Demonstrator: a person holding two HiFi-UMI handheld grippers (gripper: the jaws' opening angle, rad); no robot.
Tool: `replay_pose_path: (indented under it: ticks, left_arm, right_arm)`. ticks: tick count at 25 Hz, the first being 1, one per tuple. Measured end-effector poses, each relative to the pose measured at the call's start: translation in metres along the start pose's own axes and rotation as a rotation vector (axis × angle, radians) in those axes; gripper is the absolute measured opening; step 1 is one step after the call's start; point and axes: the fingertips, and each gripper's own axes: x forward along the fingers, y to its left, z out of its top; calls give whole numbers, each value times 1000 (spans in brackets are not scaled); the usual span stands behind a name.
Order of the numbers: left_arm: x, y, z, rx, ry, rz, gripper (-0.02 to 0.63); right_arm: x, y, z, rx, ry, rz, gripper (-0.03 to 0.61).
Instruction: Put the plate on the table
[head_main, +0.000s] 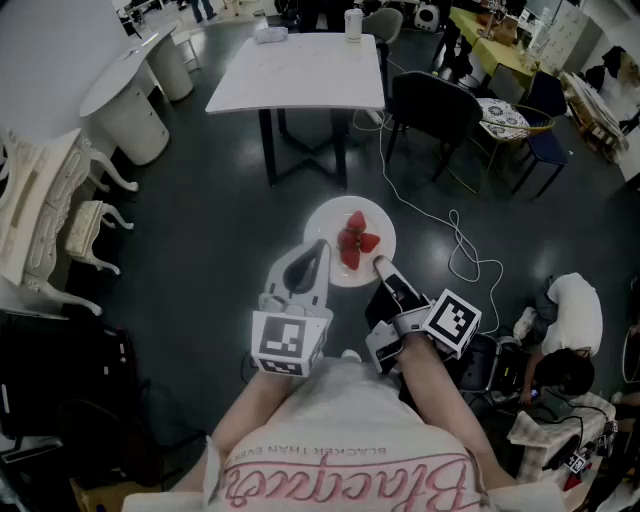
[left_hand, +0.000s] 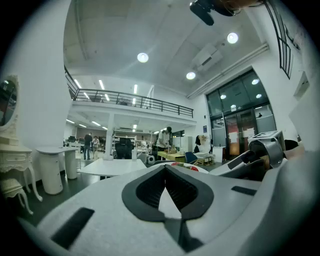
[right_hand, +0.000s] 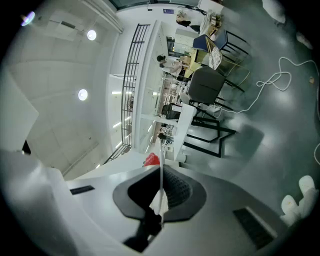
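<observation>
The fingers of the right gripper (right_hand: 160, 175) are pinched shut on the near rim of the white plate (head_main: 325, 215), which shows edge-on between the pads. The fingers of the left gripper (left_hand: 165, 172) clamp the rim on the plate's left side. The plate carries strawberries (head_main: 355, 243) and is held in the air over the dark floor (head_main: 200, 230), well apart from the white bench (head_main: 300, 70).

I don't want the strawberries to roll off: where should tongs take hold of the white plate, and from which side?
Grip the plate by its thin bare rim, coming in level from the person's side, one jaw above, one below. The strawberries sit mid-plate, leaving the edge free; the right tongs are shut on it there.
</observation>
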Motion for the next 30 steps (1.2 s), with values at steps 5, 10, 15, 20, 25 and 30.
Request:
replay_pose_path:
  ticks: [5,10,15,20,25,30]
  left_arm:
    - [9,-18,-3,1,0,1,3]
    - [10,-25,-5,9,2,33,3]
    - [3,-31,-16,3,23,61,3]
    - [7,-28,-20,3,29,62,3]
    - [24,-20,-23,-13,25,48,3]
    - [63,-9,-21,-19,16,38,3]
  right_arm:
    - [-9,-5,17,-73,19,-11,11]
    - [-14,-10,24,-81,38,5,11]
    - [-20,-17,19,-84,71,-11,11]
    - [-16,-23,24,-67,66,-12,11]
    - [0,-25,33,-75,61,-14,11]
    - [25,-30,59,-72,44,7,11]
